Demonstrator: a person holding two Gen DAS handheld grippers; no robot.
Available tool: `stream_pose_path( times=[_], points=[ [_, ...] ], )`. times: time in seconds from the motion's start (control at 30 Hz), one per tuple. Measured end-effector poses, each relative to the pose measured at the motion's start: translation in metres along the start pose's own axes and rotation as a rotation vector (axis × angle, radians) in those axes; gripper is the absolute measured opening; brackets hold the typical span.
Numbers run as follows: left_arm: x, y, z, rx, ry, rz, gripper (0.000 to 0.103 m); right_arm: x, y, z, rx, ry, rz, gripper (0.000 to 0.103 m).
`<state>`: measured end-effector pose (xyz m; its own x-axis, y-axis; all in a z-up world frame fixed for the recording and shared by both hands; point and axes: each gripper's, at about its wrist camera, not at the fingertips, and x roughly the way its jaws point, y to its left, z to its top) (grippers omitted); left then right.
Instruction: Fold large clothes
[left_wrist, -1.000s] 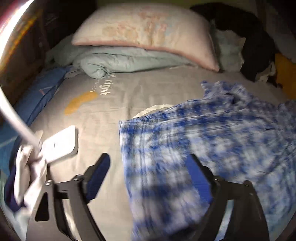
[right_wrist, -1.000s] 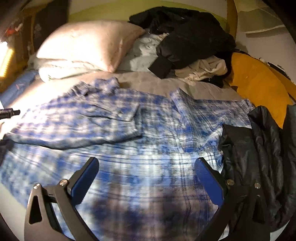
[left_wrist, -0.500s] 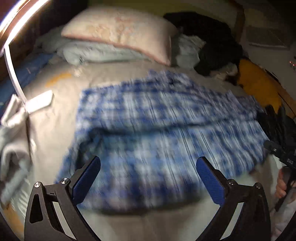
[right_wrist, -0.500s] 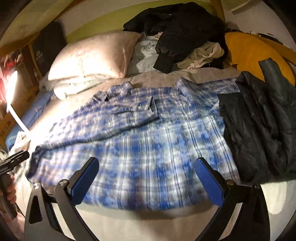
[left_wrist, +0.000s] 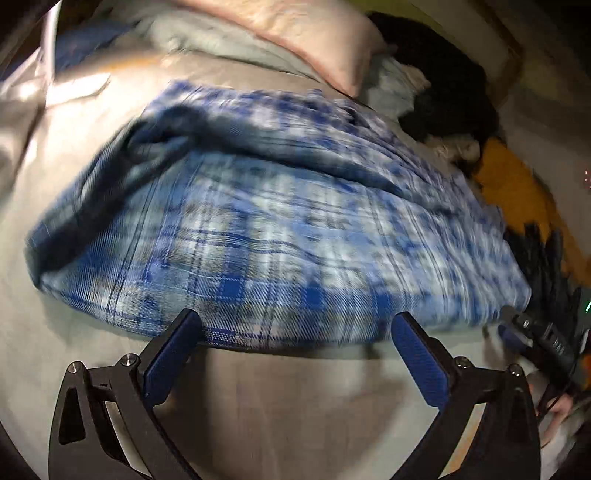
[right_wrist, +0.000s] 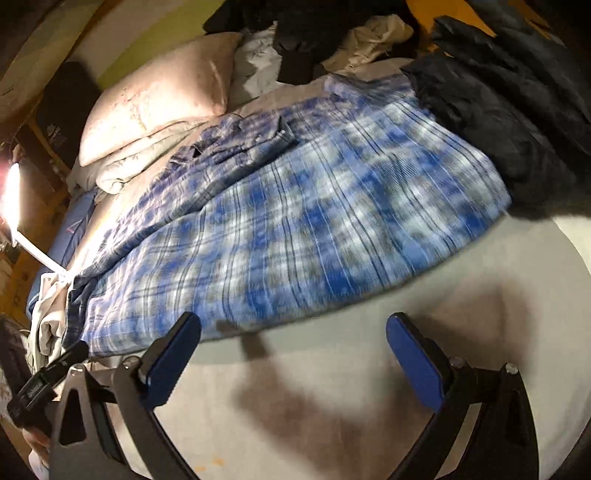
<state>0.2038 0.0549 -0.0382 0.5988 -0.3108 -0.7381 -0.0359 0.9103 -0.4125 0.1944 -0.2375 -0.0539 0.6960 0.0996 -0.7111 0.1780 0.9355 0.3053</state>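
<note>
So we're barely into this one, honestly. Our blue plaid shirt (right_wrist: 295, 221) is laid out across the grey bed sheet (right_wrist: 332, 398), body spread fairly flat with the hem edge running along the side nearest us. One sleeve looks folded in over the upper part near the collar, so that might count as a first fold. Both views are smeared with motion blur though, so we can't swear it's a proper crease rather than just a bunch of cloth.

Our left gripper (left_wrist: 295, 347) hangs right at the near hem, jaws spread wide with nothing between them. Its left pad seems to just overlap the shirt's edge, but it hasn't got hold of anything. Our right gripper (right_wrist: 291, 350) is the same story: wide apart, holding nothing, sitting over bare sheet just short of the hem.

What's left, as far as we can judge: pretty much everything. The other sleeve, the side folds and the final fold up from the hem all look undone.

Space is tight too. A dark puffer jacket (right_wrist: 498, 122) lies against the shirt's right side, and a pink pillow (right_wrist: 155, 96) and a clothes pile (right_wrist: 314, 33) sit at the head of the bed.
</note>
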Motion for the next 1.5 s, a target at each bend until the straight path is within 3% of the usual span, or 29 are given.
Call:
stream_pose_path(
  times=[0.07,0.13,0.2,0.23,0.27,0.3,0.33,0.37,0.4,0.43,0.5,0.57,0.63,0.73,0.83,0.87,0.9,0.97,1.03,1.17,1.3,1.43,1.5],
  points=[
    [-0.002,0.002,0.002,-0.021,-0.028,-0.013,0.102,0.006,-0.006,0.008,0.036,-0.021,0.021,0.101],
    [0.001,0.005,0.006,-0.035,-0.040,-0.017,0.102,0.009,-0.008,0.014,0.060,-0.055,0.004,0.094],
    [0.004,0.008,0.015,-0.046,-0.068,0.003,0.102,0.015,-0.006,0.022,0.035,-0.111,-0.096,0.067],
    [0.005,0.009,0.019,-0.042,-0.080,0.031,0.101,0.019,-0.005,0.026,0.010,-0.127,-0.141,0.060],
    [0.008,0.011,0.023,-0.035,-0.086,0.073,0.091,0.023,-0.004,0.030,-0.007,-0.137,-0.176,0.048],
    [0.009,0.012,0.025,-0.025,-0.098,0.135,0.067,0.024,-0.005,0.032,-0.012,-0.143,-0.194,0.036],
    [0.010,0.013,0.026,-0.008,-0.114,0.213,0.051,0.026,-0.006,0.035,-0.010,-0.153,-0.208,0.030],
    [0.011,0.014,0.027,0.006,-0.123,0.270,0.017,0.025,-0.006,0.036,-0.010,-0.159,-0.209,0.017],
    [0.010,0.016,0.028,0.013,-0.120,0.254,0.003,0.025,-0.006,0.037,-0.018,-0.158,-0.207,0.011],
    [0.008,0.020,0.030,-0.004,-0.109,0.182,0.001,0.023,-0.004,0.037,-0.037,-0.160,-0.195,0.008],
    [-0.004,0.029,0.030,-0.057,-0.141,0.128,0.001,0.018,0.002,0.037,-0.102,-0.197,-0.193,0.006],
    [-0.020,0.030,0.030,-0.049,-0.181,0.124,0.001,0.013,0.011,0.036,-0.172,-0.221,-0.206,0.006],
    [-0.034,0.028,0.026,-0.012,-0.198,0.121,0.001,0.009,0.005,0.041,-0.125,-0.196,-0.153,0.006],
    [-0.045,0.025,0.015,0.019,-0.153,0.081,0.001,0.000,0.001,0.041,-0.104,-0.185,-0.140,0.006],
    [-0.046,0.019,0.004,0.106,-0.122,0.063,0.002,-0.007,0.008,0.038,-0.156,-0.203,-0.184,0.005],
    [-0.045,0.019,0.001,0.107,-0.116,0.060,0.011,-0.006,0.010,0.037,-0.163,-0.192,-0.204,0.005],
    [-0.044,0.020,-0.001,0.096,-0.098,0.044,0.037,-0.005,0.010,0.036,-0.162,-0.180,-0.213,0.006],
    [-0.040,0.027,-0.005,0.030,-0.045,0.006,0.070,-0.001,0.007,0.037,-0.140,-0.161,-0.211,0.006],
    [-0.036,0.034,-0.009,-0.056,-0.005,-0.033,0.070,0.001,0.002,0.038,-0.118,-0.140,-0.208,0.006],
    [-0.029,0.033,-0.007,-0.066,0.001,-0.016,0.072,0.006,-0.002,0.039,-0.113,-0.123,-0.213,0.008],
    [-0.015,0.038,0.004,-0.084,-0.010,-0.063,0.089,0.011,-0.002,0.042,-0.106,-0.100,-0.217,0.009],
    [-0.022,0.021,0.000,-0.052,0.020,0.078,0.085,0.015,-0.008,0.046,-0.085,-0.080,-0.217,0.010],
    [-0.022,0.011,-0.008,-0.006,0.058,0.086,0.086,0.015,-0.009,0.045,-0.085,-0.075,-0.217,0.012]
  ],
)
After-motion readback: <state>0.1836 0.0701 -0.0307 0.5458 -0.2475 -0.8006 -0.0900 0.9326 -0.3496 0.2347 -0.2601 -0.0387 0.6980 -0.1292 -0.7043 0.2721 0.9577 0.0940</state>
